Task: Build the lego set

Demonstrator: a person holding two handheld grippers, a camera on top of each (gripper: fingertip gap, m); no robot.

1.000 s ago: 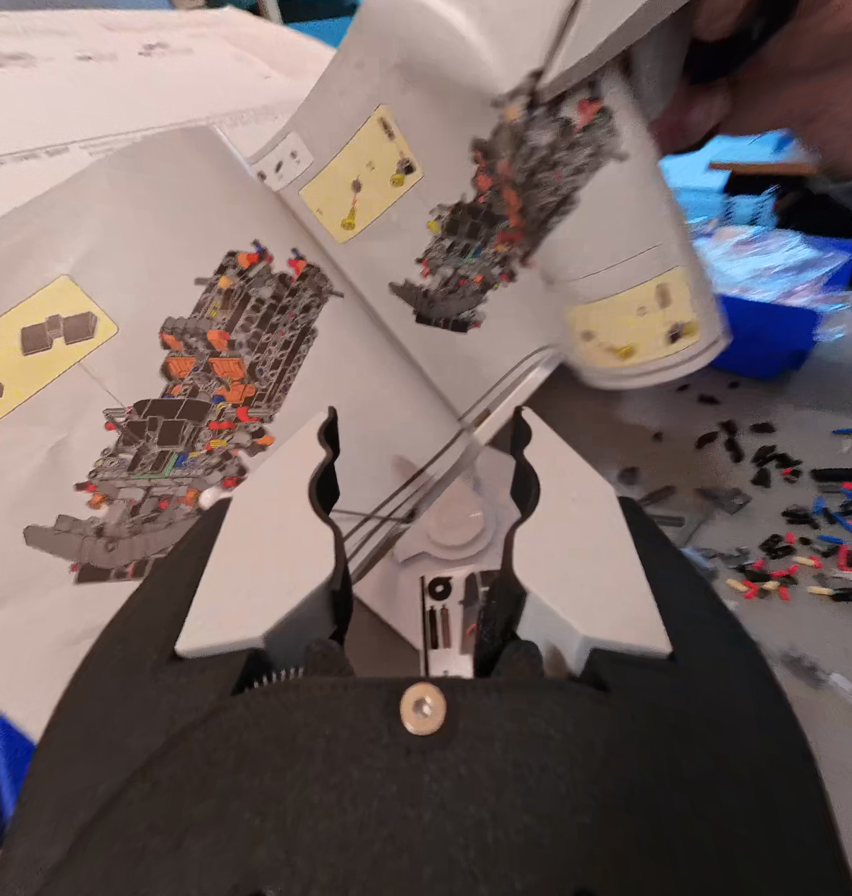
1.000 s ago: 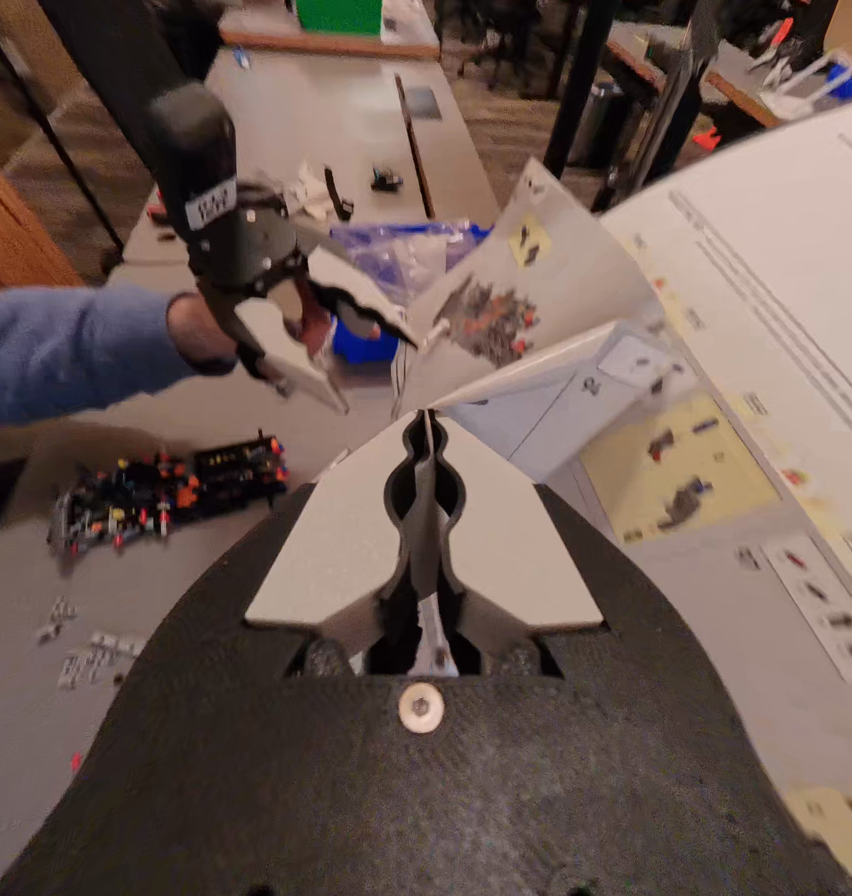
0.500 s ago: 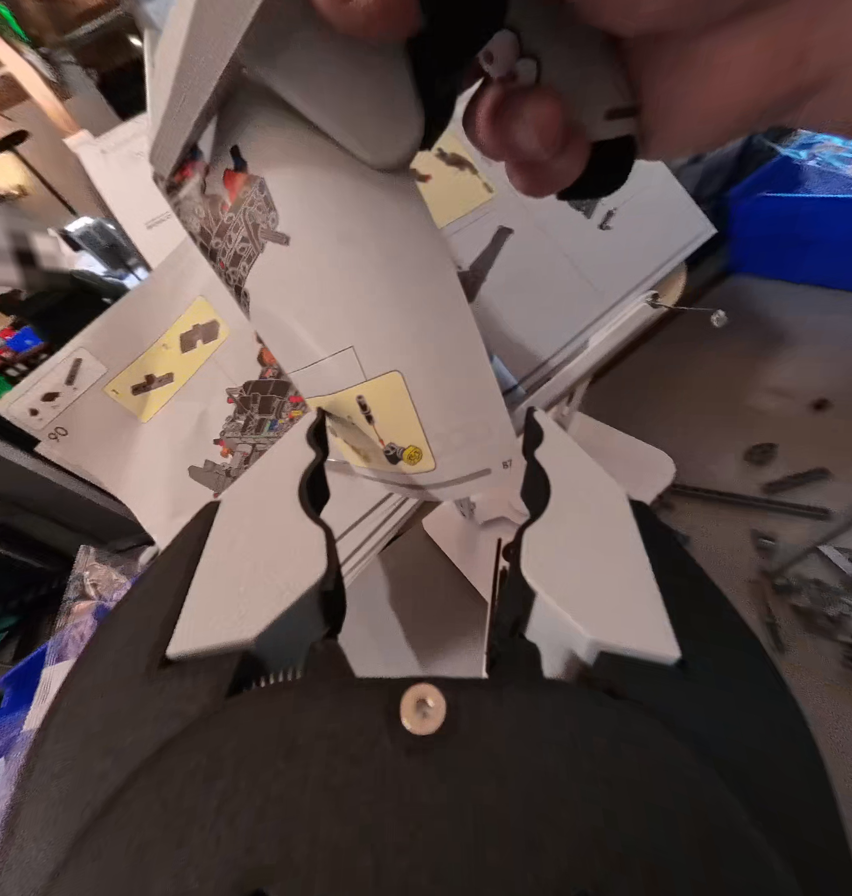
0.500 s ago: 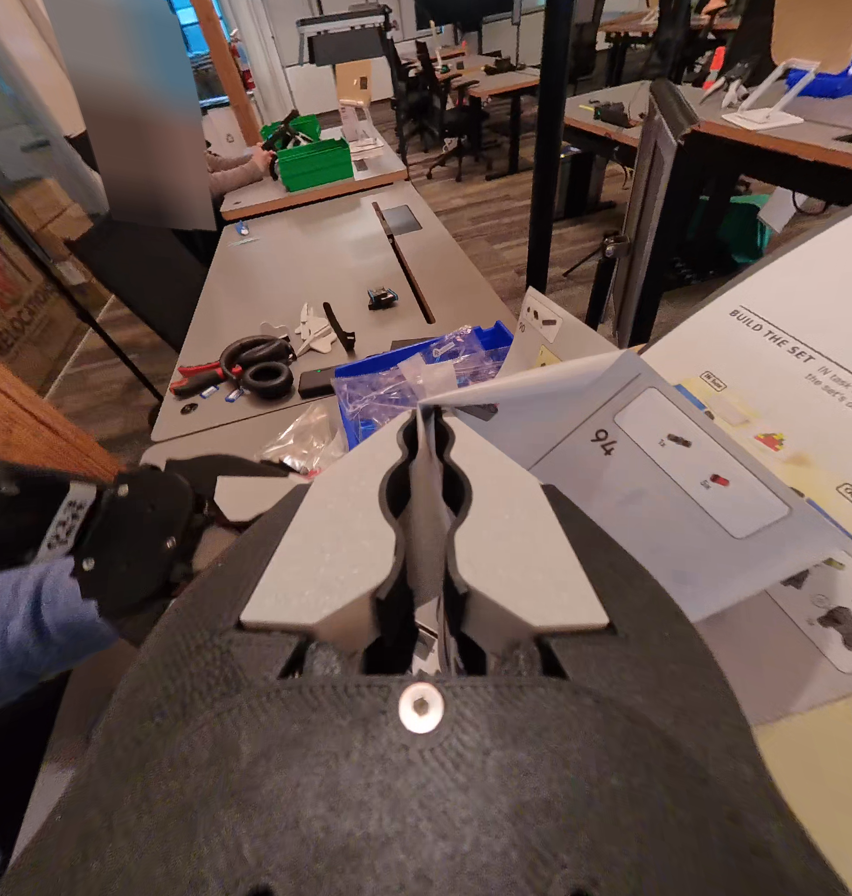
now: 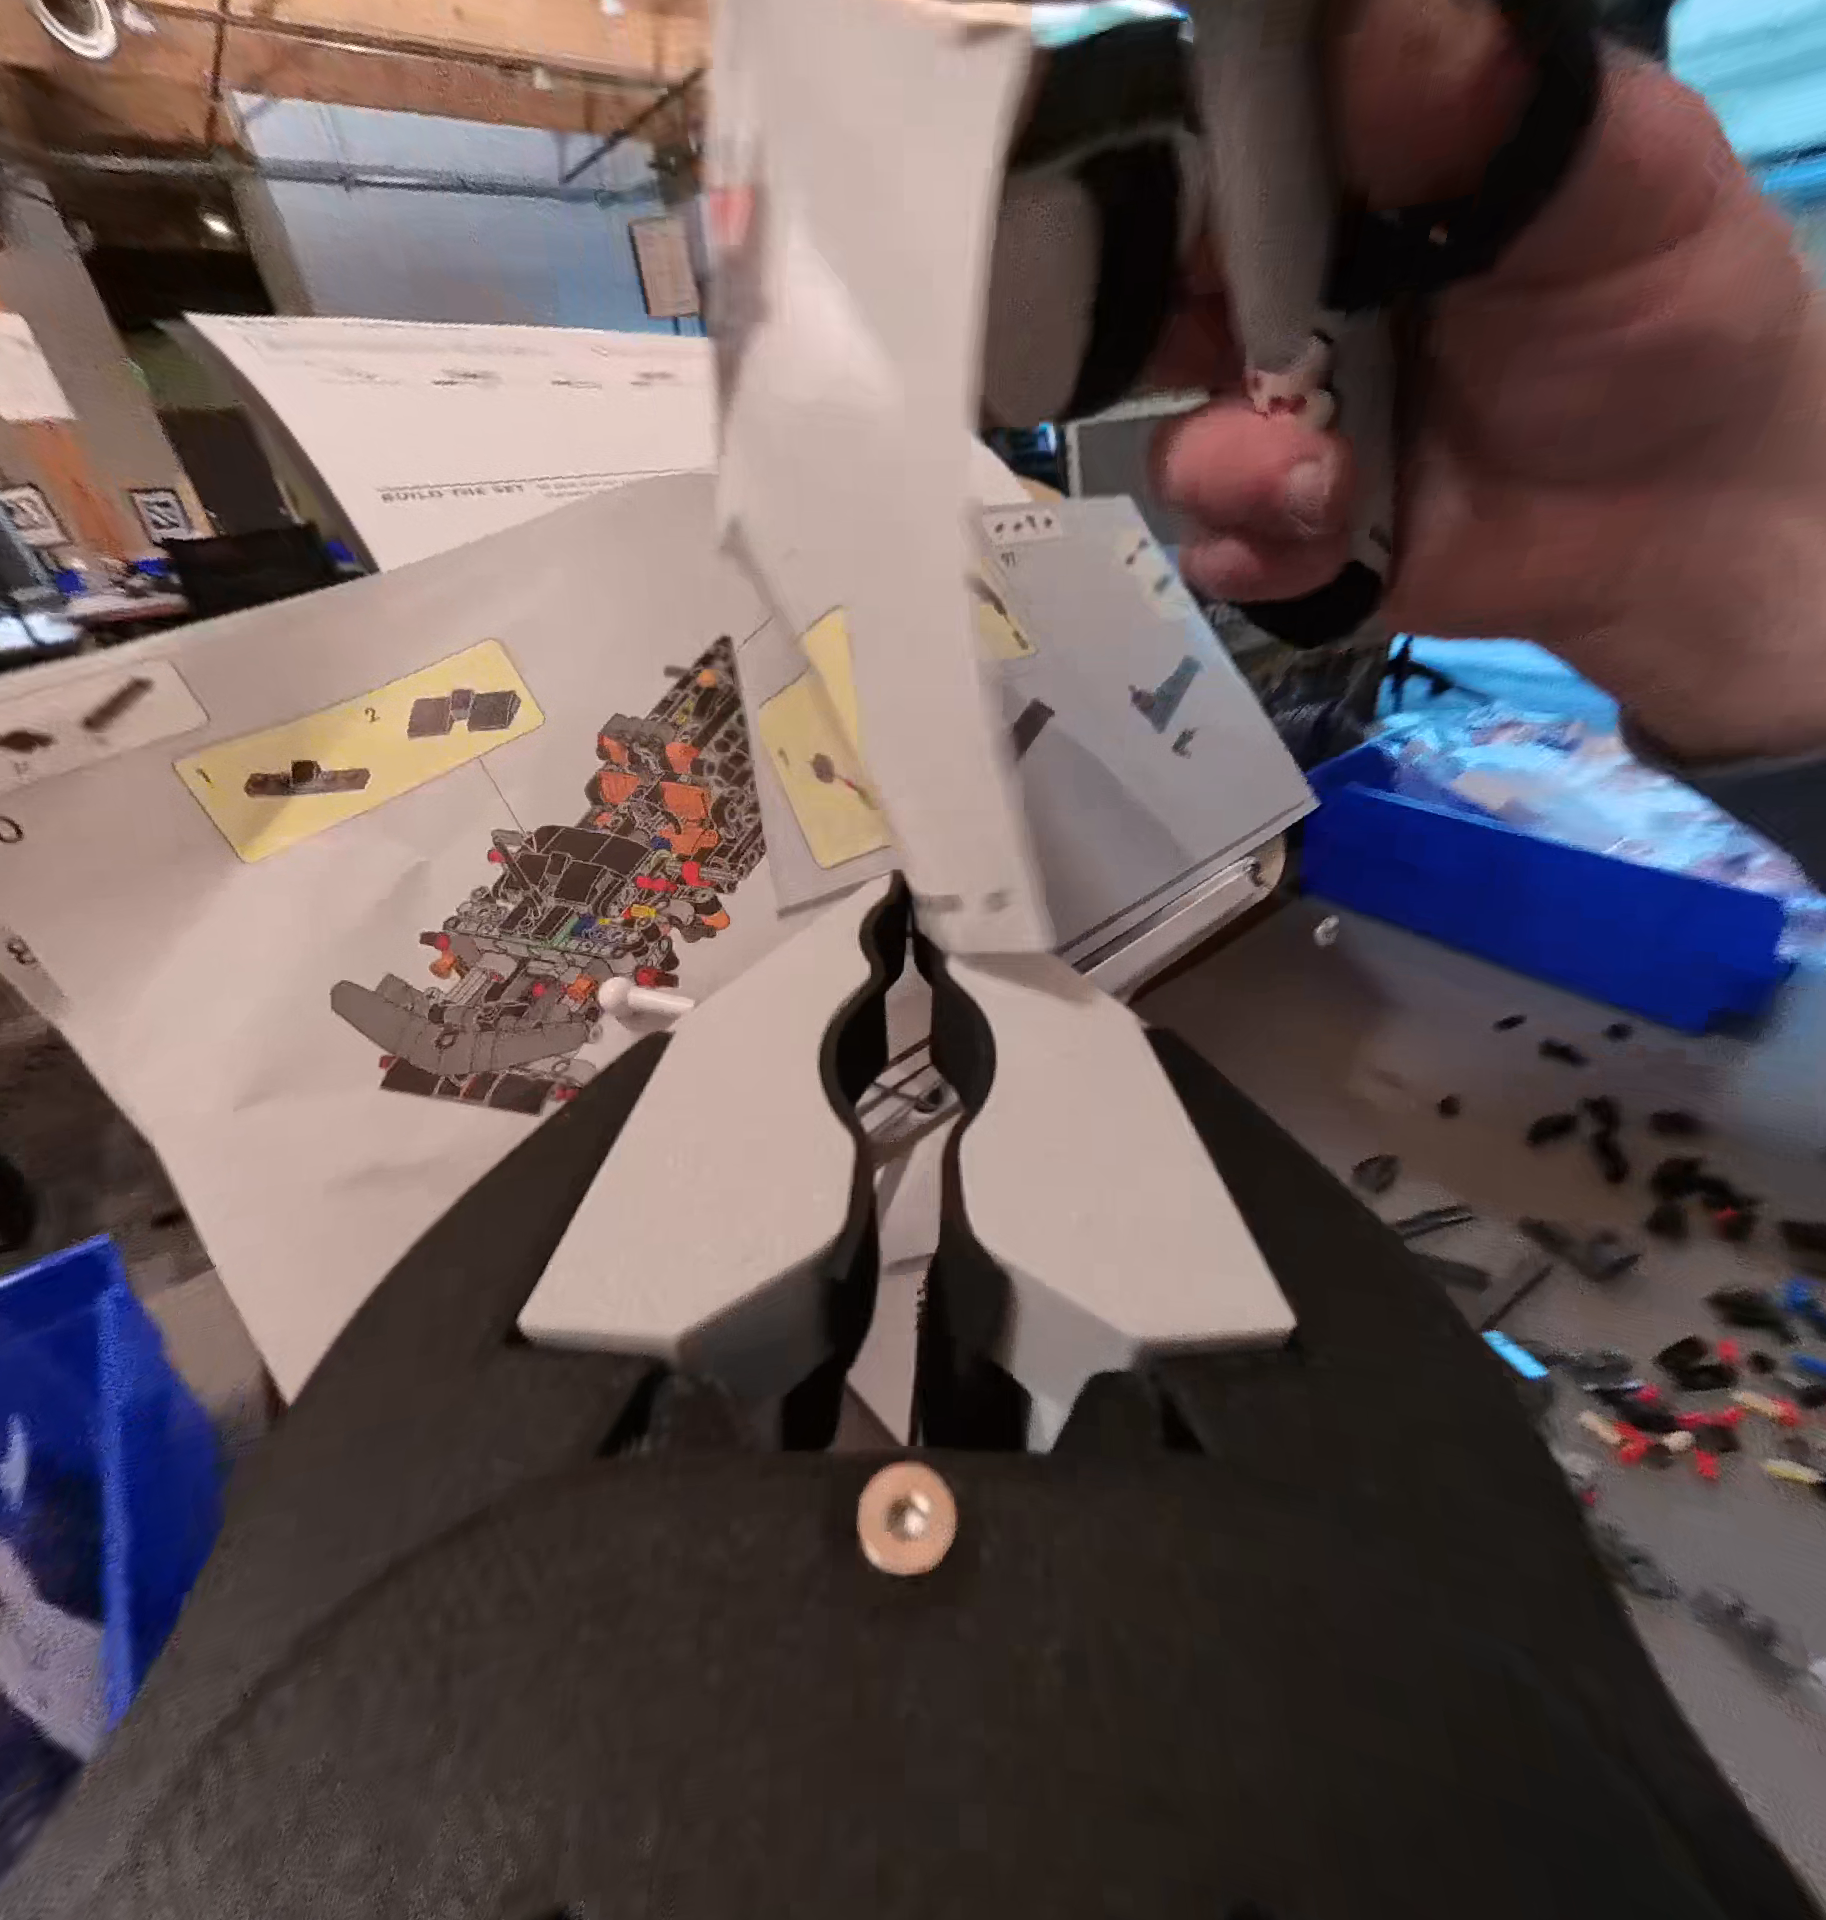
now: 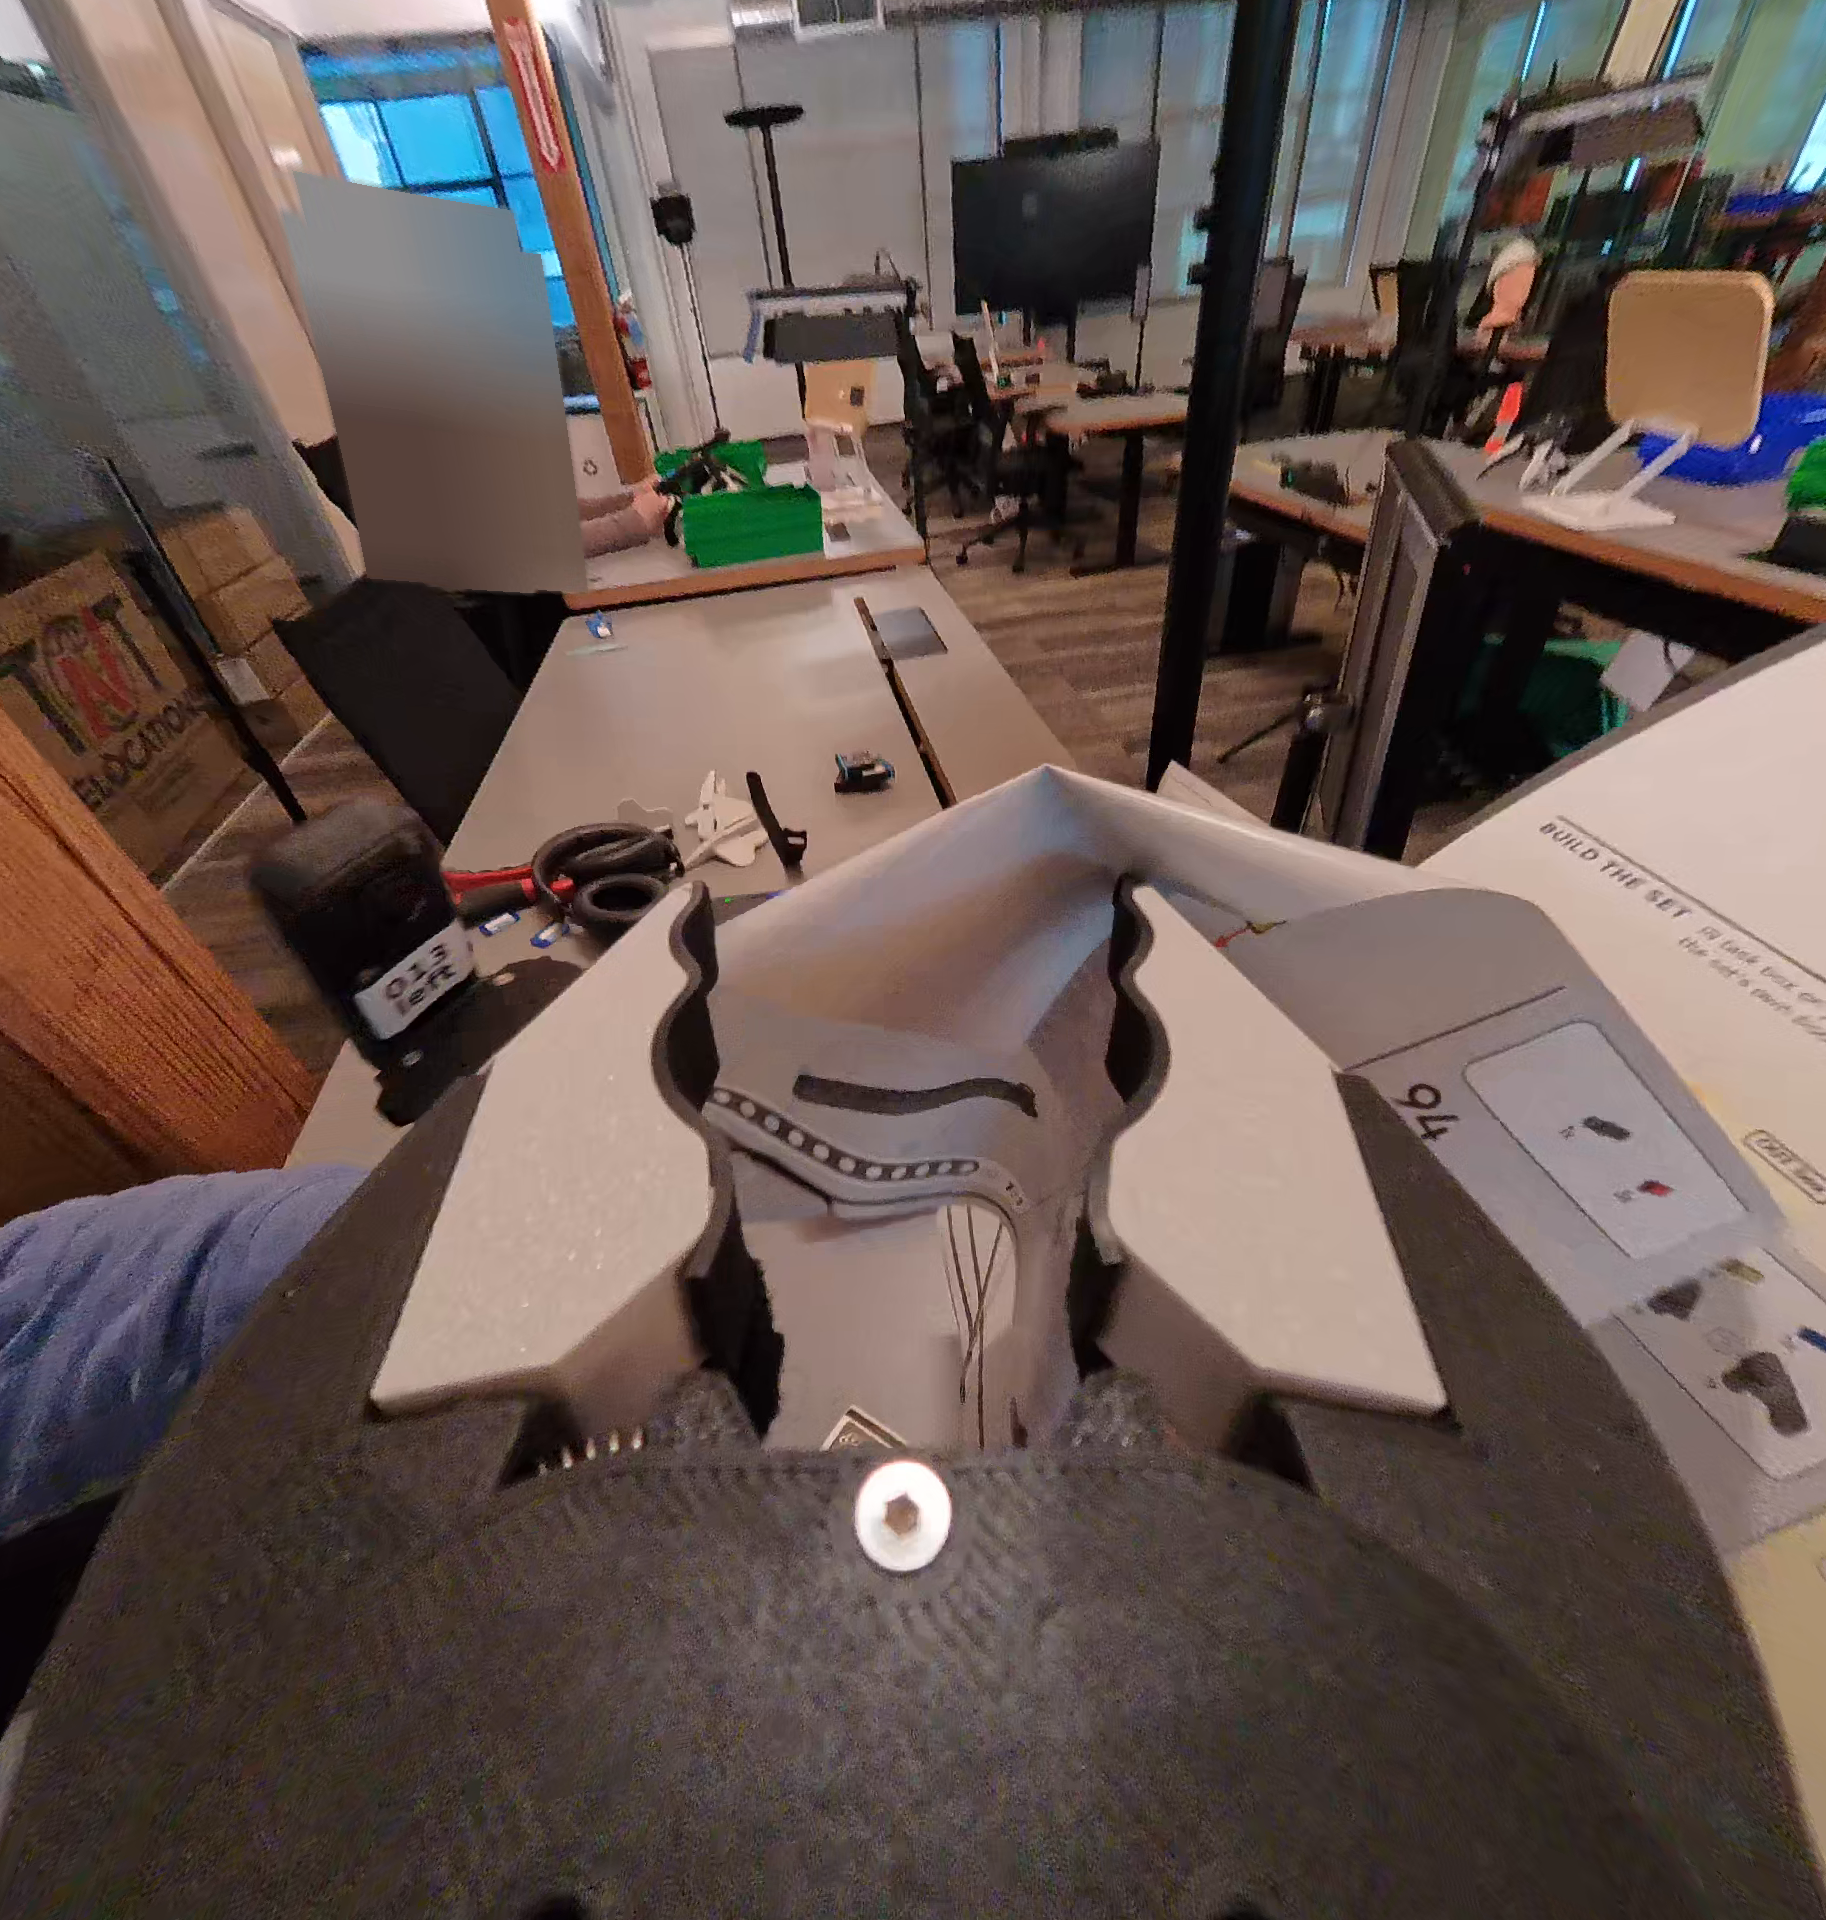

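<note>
My left gripper [image 5: 904, 925] pinches a booklet page [image 5: 867, 499]; right gripper [image 6: 909, 935] gapes empty. Loose bricks [image 5: 1657, 1340] unsorted, so plenty left to build.

Booklet [image 5: 296, 935] is propped open on the table [image 5: 1335, 1060]. Bin [image 5: 1543, 904] is set right of the booklet; loose bricks [image 5: 1678, 1340] are scattered in front of the bin. A large sheet [image 5: 493, 426] is stood behind the booklet.

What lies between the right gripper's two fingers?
A lifted, creased booklet page arches through the gap of the open right gripper, seemingly unpinched; the right wrist view shows it.
</note>
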